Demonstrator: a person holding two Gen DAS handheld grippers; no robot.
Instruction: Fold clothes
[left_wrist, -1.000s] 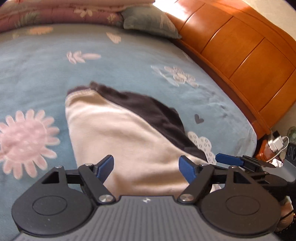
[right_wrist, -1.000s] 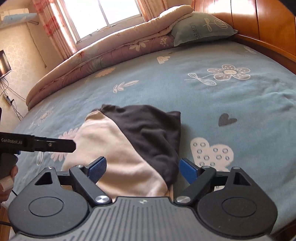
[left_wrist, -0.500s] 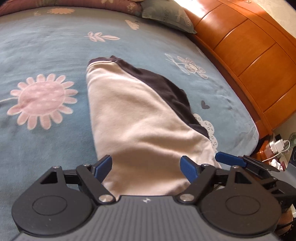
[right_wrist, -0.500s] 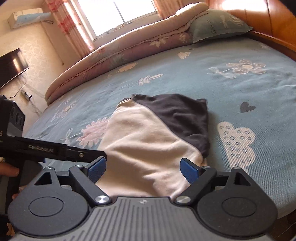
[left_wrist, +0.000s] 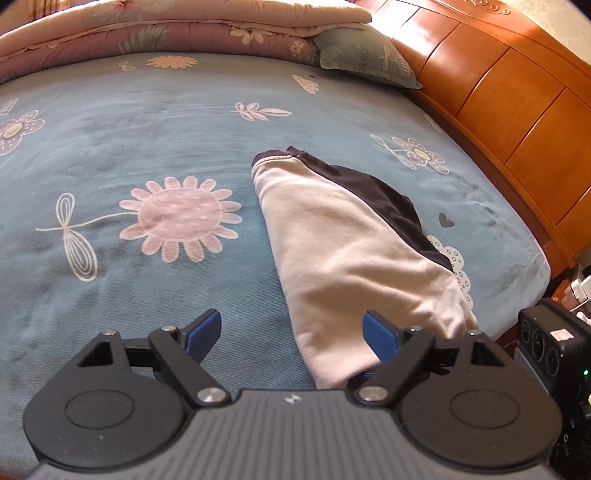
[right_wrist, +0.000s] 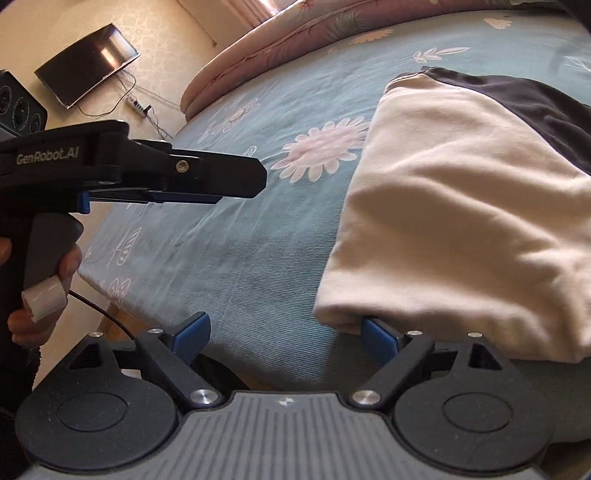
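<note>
On the bedsheet (left_wrist: 147, 122), right of centre in the left view, lies the folded garment (left_wrist: 354, 251). Left gripper (left_wrist: 291, 330) and right gripper (right_wrist: 284, 334) both gape wide, holding nothing, at its near edge.

Both claws (left_wrist: 291, 332) (right_wrist: 284, 338) wide apart

The folded garment (left_wrist: 354, 251) is laid on the bed (left_wrist: 147, 122) near the front edge, pillow (left_wrist: 365, 61) and quilt (left_wrist: 177, 33) stacked way behind it.

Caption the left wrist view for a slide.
Open left gripper hovers at the near end of a folded cream-and-black garment on the bed.
</note>
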